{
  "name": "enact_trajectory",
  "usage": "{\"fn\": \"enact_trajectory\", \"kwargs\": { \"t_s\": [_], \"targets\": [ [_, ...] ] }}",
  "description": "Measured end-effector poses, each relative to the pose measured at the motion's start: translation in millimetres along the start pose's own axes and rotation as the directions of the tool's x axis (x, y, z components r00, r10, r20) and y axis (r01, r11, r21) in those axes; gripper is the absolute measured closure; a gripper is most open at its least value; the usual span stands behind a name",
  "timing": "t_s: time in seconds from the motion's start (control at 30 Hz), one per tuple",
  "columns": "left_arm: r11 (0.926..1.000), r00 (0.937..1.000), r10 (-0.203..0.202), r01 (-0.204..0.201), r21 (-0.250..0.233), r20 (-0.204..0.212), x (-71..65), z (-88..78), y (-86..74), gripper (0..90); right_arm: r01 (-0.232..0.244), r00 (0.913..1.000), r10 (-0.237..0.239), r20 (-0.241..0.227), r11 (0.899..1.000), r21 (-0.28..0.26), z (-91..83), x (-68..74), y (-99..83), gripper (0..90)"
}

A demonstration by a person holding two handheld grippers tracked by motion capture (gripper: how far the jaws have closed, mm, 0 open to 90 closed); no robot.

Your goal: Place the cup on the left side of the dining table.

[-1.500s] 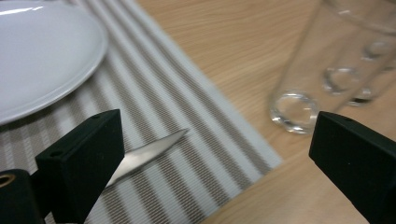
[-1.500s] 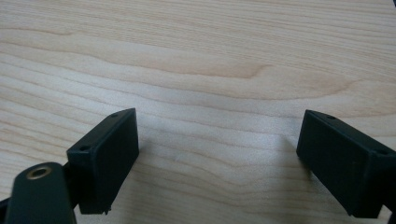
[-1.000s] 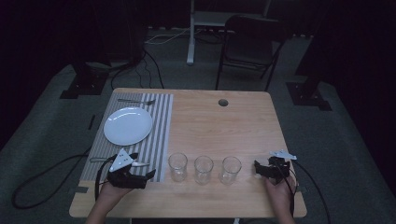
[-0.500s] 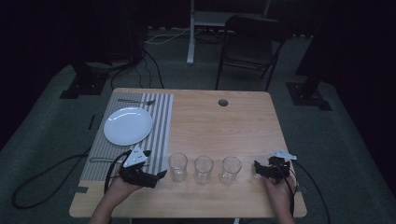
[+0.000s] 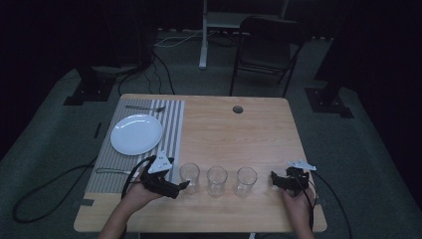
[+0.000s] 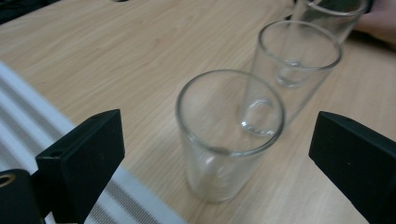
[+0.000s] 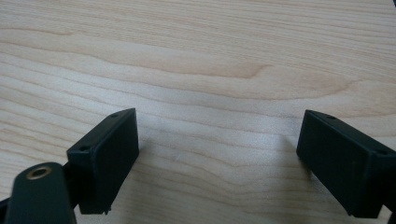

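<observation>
Glasses, three, in a row along the near part of the table point(image 5: 239, 134); left glass point(image 5: 189, 178), middle glass point(image 5: 217, 181), right glass point(image 5: 246, 180).

High view: left gripper point(image 5: 183, 185) just beside left glass, contact not discernible. Right gripper point(image 5: 273, 178) right of the row, apart from it. Plate point(image 5: 136, 134) on striped mat point(image 5: 171, 124), fork point(image 5: 144, 107) beyond.

Left gripper view: jaws wide apart, left glass point(image 6: 229, 135) upright between them, untouched, nothing gripped.

Right gripper view: jaws spread wide over bare wood, nothing gripped.
</observation>
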State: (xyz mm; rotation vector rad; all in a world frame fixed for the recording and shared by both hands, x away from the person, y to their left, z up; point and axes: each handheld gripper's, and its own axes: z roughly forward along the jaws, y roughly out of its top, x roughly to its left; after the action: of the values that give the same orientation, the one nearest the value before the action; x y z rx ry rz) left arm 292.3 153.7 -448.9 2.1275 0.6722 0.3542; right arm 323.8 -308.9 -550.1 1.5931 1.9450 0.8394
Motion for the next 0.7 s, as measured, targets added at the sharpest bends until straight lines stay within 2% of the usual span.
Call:
{"fn": "enact_trajectory", "kwargs": {
  "t_s": [0.03, 0.1, 0.13, 0.27, 0.3, 0.37, 0.5, 0.53, 0.57, 0.7],
  "targets": [
    [1.0000, 0.9999, 0.000, 0.000, 0.000, 0.015, -0.2, 2.5, 2.7, 3.9, 0.000, 1.0000, 0.000, 0.000, 1.000, 0.000, 0.0, 0.0, 0.0, 12.4],
    [1.0000, 0.9999, 0.000, 0.000, -0.006, 0.016, -0.9, 3.6, 4.3, 3.9, 0.000, 1.0000, 0.000, 0.000, 1.000, 0.000, 0.0, 0.0, 0.0, 12.5],
    [0.9998, 0.9997, 0.016, -0.016, 0.010, 0.021, -2.6, 6.9, 7.6, 3.9, 0.000, 1.0000, 0.000, 0.000, 1.000, 0.000, 0.0, 0.0, 0.0, 12.4],
    [0.9991, 0.9991, 0.033, -0.034, 0.024, 0.026, -6.0, 13.0, 12.4, 3.9, 0.000, 1.0000, 0.000, 0.000, 1.000, 0.000, 0.0, 0.0, 0.0, 12.4],
    [0.9989, 0.9984, 0.037, -0.038, 0.028, 0.044, -7.1, 15.8, 15.4, 3.9, 0.001, 1.0000, -0.001, 0.000, 1.000, 0.000, 0.0, -0.1, 0.0, 12.5],
    [0.9985, 0.9977, 0.043, -0.045, 0.030, 0.052, -8.9, 19.0, 18.6, 3.9, 0.001, 1.0000, -0.001, 0.000, 1.000, 0.000, 0.0, -0.1, 0.0, 12.4],
    [0.9977, 0.9970, 0.057, -0.059, 0.033, 0.052, -11.8, 24.5, 23.9, 3.9, 0.001, 1.0000, -0.001, 0.000, 1.000, 0.000, 0.0, -0.1, 0.0, 12.4],
    [0.9975, 0.9963, 0.055, -0.058, 0.040, 0.065, -12.5, 26.0, 25.0, 3.9, 0.001, 1.0000, -0.001, 0.000, 1.000, 0.000, 0.0, -0.1, 0.0, 12.4],
    [0.9970, 0.9964, 0.066, -0.068, 0.038, 0.053, -13.7, 26.9, 25.9, 3.9, 0.001, 1.0000, -0.001, 0.000, 1.000, 0.000, 0.0, -0.1, 0.0, 12.5],
    [0.9968, 0.9958, 0.068, -0.070, 0.039, 0.062, -15.8, 29.2, 28.9, 3.9, 0.001, 1.0000, -0.001, 0.000, 1.000, 0.000, 0.0, -0.1, 0.0, 12.5]
  ]
}}
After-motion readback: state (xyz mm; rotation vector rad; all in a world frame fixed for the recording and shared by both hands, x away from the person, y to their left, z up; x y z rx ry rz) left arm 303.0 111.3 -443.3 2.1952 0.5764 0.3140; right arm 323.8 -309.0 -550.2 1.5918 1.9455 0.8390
